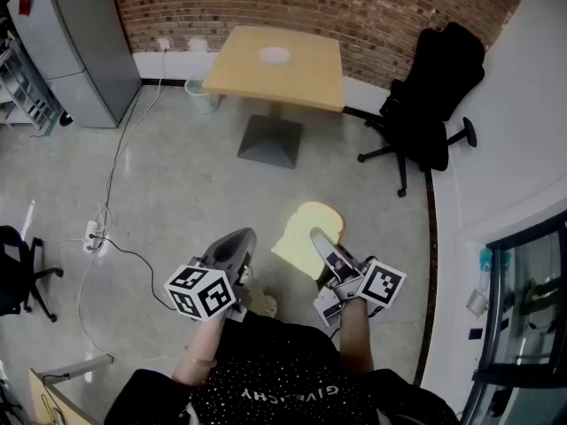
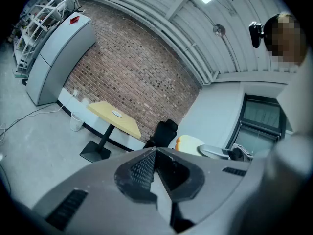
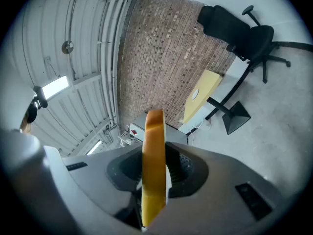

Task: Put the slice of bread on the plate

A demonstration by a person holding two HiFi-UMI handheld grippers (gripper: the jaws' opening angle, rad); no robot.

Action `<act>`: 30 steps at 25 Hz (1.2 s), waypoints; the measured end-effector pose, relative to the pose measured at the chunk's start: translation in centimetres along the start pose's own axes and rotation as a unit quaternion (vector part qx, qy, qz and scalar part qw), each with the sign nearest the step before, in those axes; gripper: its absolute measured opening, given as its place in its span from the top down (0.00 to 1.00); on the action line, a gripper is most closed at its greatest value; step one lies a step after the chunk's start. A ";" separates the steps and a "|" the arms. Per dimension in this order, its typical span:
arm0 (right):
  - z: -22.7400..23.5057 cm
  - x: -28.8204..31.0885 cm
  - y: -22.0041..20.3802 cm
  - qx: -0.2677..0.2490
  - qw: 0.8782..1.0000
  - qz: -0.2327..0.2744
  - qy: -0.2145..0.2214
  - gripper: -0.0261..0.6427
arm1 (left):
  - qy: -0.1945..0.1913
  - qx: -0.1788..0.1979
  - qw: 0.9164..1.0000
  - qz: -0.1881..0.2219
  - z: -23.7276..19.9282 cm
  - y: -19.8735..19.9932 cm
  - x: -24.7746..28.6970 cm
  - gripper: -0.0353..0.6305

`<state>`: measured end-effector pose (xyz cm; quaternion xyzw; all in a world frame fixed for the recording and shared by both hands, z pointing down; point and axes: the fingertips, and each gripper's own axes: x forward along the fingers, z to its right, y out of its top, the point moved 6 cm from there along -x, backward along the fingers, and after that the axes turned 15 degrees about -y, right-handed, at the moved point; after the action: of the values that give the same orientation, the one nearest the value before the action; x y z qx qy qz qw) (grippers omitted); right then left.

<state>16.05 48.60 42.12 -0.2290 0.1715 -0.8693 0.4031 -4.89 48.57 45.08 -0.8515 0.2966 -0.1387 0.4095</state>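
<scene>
Concrete floor (image 1: 177, 175) under us, brick wall (image 1: 292, 7) at the far end of the room. We hold both tools out in front, side by side, not touching.

Our right gripper (image 1: 319, 237) is clamped on the slice of bread (image 1: 297, 237). Its own view shows the slice edge-on btw the two jaws, pads pressed on both faces, crust end sticking out well past the tips. From the head view we see the pale face of the slice turned up, so it's held about flat, in the air above the floor.

Our left gripper (image 1: 243, 235) carries nothing: jaws together, tips meeting. The bread is just to the right of its tips, apart from them.

Plate (image 1: 275, 56): small, white, sits on the yellow table (image 1: 301, 82). It's well ahead of both tools, roughly straight out in front, close to the wall.

Black office chair (image 1: 430, 104) is ahead & to the right of the right gripper, beside the table. Small bin (image 1: 202, 94) stands by the table, ahead of the left gripper. Grey cabinet (image 1: 71, 42) is far ahead-left of the left gripper, w/ cables (image 1: 115, 175) trailing over the floor on that side. 2nd black chair (image 1: 22, 273) is off to the left of the left gripper, cut by the frame edge.
</scene>
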 end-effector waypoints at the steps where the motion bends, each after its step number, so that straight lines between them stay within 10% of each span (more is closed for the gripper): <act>1: 0.1 0.2 0.2 -0.002 1.000 -0.001 0.000 0.82 | 0.003 -0.002 1.000 0.004 -0.1 0.0 0.1 0.93; 30: 0.7 21.1 13.4 0.009 1.000 -0.028 0.001 0.82 | 0.007 0.015 1.000 -0.017 -15.1 13.1 14.0 0.93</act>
<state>12.73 23.83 41.68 -0.2293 0.1579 -0.8819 0.3805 -6.23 24.18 44.21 -0.8493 0.2825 -0.1559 0.4179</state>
